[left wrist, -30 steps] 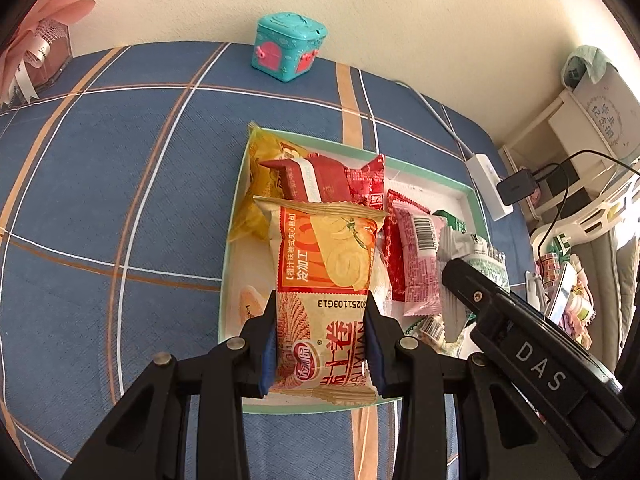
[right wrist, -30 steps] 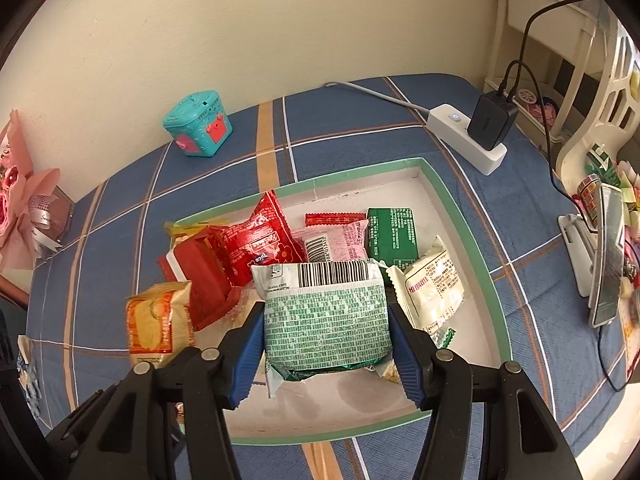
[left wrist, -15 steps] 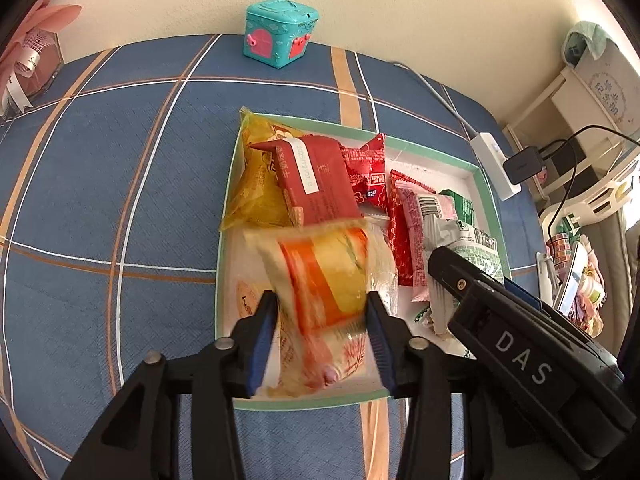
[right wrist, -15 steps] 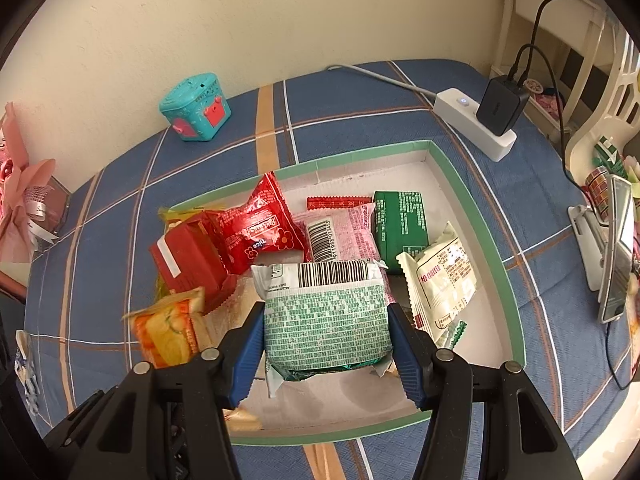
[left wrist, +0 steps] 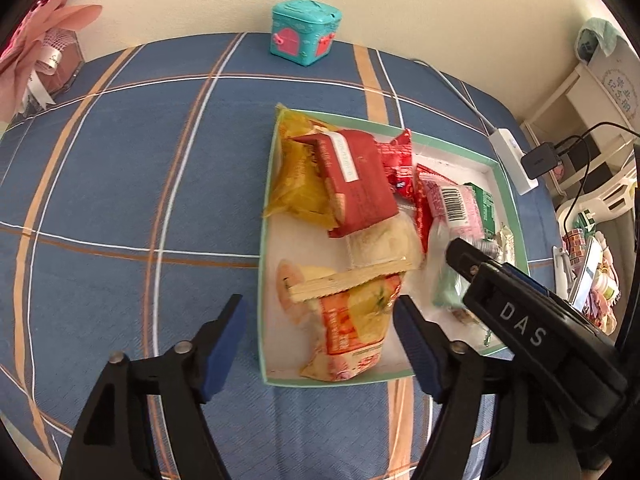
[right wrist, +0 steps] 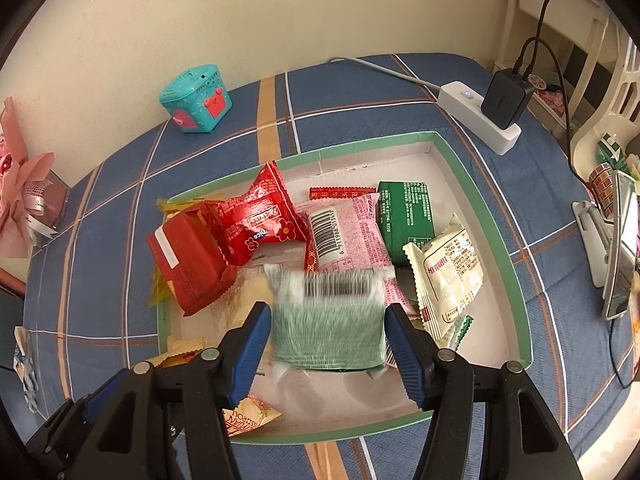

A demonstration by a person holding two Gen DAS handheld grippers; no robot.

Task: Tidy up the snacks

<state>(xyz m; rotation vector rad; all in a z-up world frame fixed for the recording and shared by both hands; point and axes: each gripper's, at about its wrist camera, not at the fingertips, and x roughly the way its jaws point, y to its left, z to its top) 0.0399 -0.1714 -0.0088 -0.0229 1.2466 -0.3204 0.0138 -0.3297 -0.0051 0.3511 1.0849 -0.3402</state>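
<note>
Snack packets crowd the tray (right wrist: 496,216): a red box (right wrist: 188,264) and yellow bag (left wrist: 298,178) fill its far left, pink (right wrist: 352,236), green (right wrist: 406,216) and white (right wrist: 448,276) packets the right. Bare floor (right wrist: 352,392) shows only along the near wall. Left of the tray the cloth (left wrist: 120,200) lies open. A teal box (right wrist: 196,98) stands far off by the wall; a power strip (right wrist: 478,116) blocks the far right.
</note>
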